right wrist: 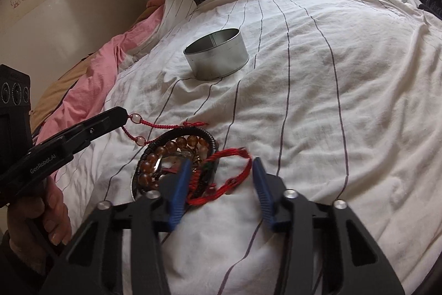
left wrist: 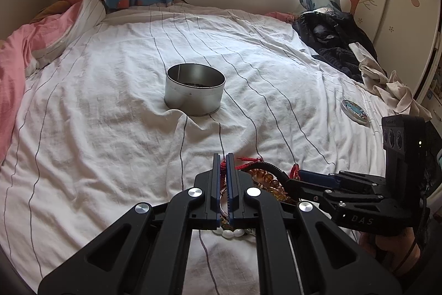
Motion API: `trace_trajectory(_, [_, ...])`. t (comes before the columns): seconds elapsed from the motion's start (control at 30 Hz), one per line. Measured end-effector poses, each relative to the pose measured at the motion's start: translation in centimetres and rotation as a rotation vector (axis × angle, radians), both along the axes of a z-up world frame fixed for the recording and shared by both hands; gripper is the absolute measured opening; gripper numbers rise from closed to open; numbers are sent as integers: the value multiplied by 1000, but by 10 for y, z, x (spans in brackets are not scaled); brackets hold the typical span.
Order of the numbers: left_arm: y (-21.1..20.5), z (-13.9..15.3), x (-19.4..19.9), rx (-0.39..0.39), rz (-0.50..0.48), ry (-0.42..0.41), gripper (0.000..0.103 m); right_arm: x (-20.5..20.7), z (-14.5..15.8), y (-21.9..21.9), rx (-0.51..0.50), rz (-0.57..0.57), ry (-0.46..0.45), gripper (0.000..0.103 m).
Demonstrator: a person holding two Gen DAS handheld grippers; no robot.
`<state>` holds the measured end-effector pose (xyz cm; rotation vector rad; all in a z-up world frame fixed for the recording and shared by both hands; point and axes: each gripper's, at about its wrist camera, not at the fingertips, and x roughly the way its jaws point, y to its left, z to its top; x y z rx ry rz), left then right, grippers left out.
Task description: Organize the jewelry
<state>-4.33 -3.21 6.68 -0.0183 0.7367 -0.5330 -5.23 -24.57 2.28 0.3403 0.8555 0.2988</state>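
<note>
The jewelry lies in a small heap on the bed, on a white sheet with thin dark stripes, close in front of both tools. The round metal tin stands upright and open well beyond the heap, toward the middle of the bed. In the left wrist view something dark sits at the bottom of the tin, though what it is cannot be made out. A round lid lies flat on the sheet far off to the right.

The left hand-held gripper has its fingers pressed together on a dark red braided cord strung with 2 clear beads; the cord runs from the fingertips back down to the pile, so it is pinched but not yet drawn free. The right hand-held gripper has its blue-padded fingers apart, straddling a bright red woven bracelet that lies loose on the sheet between them; nothing is clamped there.

Left in the heap are an amber bead bracelet, a black ribbed band curving around it, and, in the left wrist view, a few white beads under the left tool.

Judging by this, the sorting is at an early stage: perhaps 1 item is already in the tin, and most of the pieces remain tangled together on the bed.
</note>
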Motion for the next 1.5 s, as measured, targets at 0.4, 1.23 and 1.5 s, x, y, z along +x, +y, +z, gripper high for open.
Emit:
trace_trajectory(0.4, [1,8,-3,-22,-8,-28,4,-19,10,-24,176,-10,-34,8])
trace_trajectory(1.23, [-50,70,119,-87,-40,-85,4,51,62,-53,238,40,-123,8])
trace_trajectory(1.5, [-55,24,167,74,32,22,23,89,67,-43,200,65,-134,8])
